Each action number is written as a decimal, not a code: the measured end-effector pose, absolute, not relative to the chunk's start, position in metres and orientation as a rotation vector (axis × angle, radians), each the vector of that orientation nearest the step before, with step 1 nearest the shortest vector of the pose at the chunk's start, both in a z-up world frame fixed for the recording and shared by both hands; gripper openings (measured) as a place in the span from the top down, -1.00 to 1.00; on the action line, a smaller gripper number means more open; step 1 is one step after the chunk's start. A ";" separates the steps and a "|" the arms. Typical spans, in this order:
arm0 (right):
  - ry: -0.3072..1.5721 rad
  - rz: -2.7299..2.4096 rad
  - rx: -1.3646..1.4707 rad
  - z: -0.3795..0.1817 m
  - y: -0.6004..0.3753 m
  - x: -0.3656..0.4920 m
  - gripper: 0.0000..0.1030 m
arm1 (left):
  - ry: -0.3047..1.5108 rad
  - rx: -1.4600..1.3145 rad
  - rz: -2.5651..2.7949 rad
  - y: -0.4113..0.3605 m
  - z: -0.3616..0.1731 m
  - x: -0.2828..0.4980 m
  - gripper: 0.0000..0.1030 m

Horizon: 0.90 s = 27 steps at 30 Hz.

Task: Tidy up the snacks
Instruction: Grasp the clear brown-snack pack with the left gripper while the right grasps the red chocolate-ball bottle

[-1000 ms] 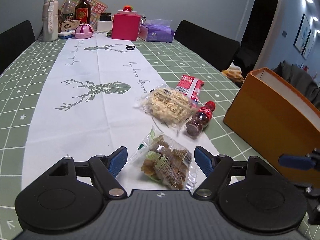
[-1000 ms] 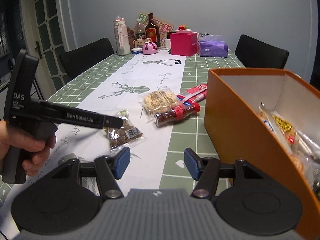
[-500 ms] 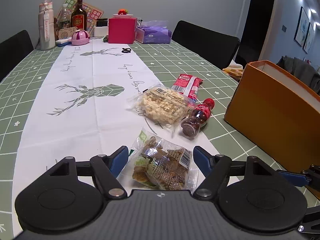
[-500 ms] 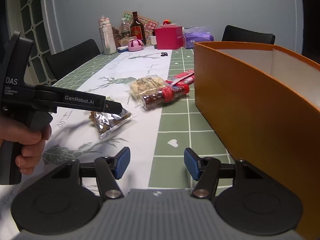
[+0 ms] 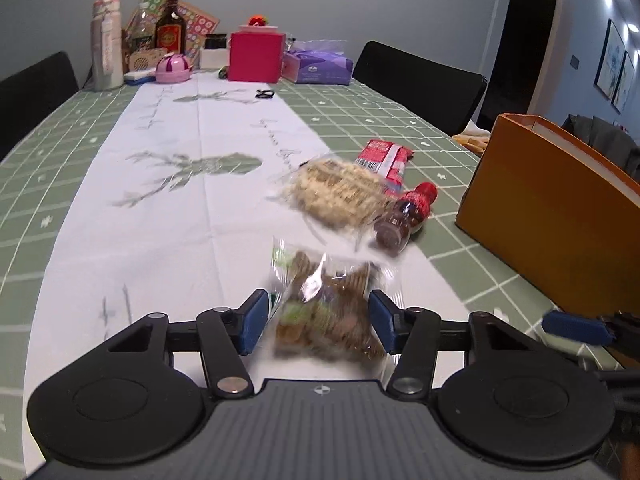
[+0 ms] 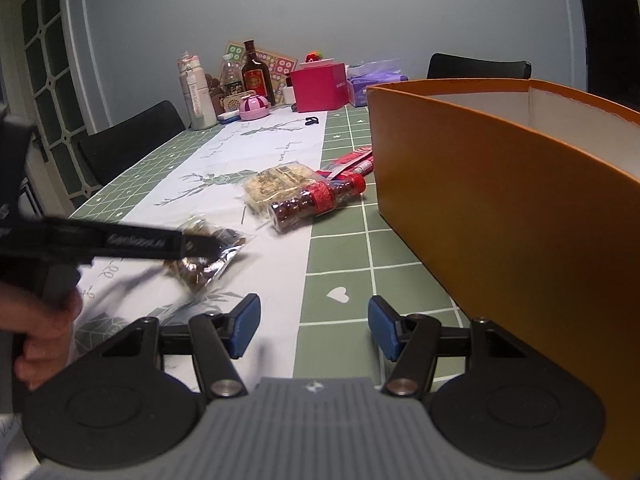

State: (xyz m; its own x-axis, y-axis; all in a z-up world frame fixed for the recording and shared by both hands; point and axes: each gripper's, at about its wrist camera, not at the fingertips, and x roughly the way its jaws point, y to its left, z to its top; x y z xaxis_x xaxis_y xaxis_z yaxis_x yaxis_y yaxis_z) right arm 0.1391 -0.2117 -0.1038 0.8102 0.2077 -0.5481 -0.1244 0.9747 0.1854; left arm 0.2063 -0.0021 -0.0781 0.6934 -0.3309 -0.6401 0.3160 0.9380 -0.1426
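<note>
A clear bag of brown snacks (image 5: 328, 312) sits between the blue pads of my left gripper (image 5: 316, 322), whose jaws stand close against both its sides; the bag (image 6: 204, 252) looks lifted off the white runner. Beyond it lie a clear bag of pale puffed snack (image 5: 340, 192), a red-capped bottle of dark pieces (image 5: 404, 220) and a red packet (image 5: 384, 160). The orange box (image 5: 552, 208) stands to the right. My right gripper (image 6: 314, 326) is open and empty above the green cloth, left of the box (image 6: 500, 200).
The table's far end holds bottles (image 5: 170, 28), a pink box (image 5: 256, 56), a purple tissue pack (image 5: 320, 66) and a pink pot (image 5: 174, 69). Black chairs (image 5: 420, 80) stand along both sides. A small black clip (image 5: 264, 94) lies on the runner.
My left gripper's jaws have narrowed onto the brown snack bag, and the bag has risen and tilted. My right gripper has drifted slightly and stays open.
</note>
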 end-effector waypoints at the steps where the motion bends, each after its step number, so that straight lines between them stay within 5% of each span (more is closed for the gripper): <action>1: 0.600 0.171 0.145 -0.104 -0.210 0.141 -0.14 | 0.708 -0.042 -0.362 0.005 -0.080 0.201 -0.22; 27: 0.599 -0.102 0.378 -0.103 -0.173 0.271 -0.31 | 0.641 -0.122 -0.264 0.049 -0.082 0.154 -0.22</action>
State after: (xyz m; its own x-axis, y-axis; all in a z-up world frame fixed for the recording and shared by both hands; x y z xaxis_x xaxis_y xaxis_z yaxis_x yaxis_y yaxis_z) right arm 0.2706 -0.1729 -0.1030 0.8233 0.0143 -0.5674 0.2022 0.9267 0.3169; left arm 0.1541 0.0489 -0.0822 0.7698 -0.2799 -0.5736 0.2047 0.9595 -0.1935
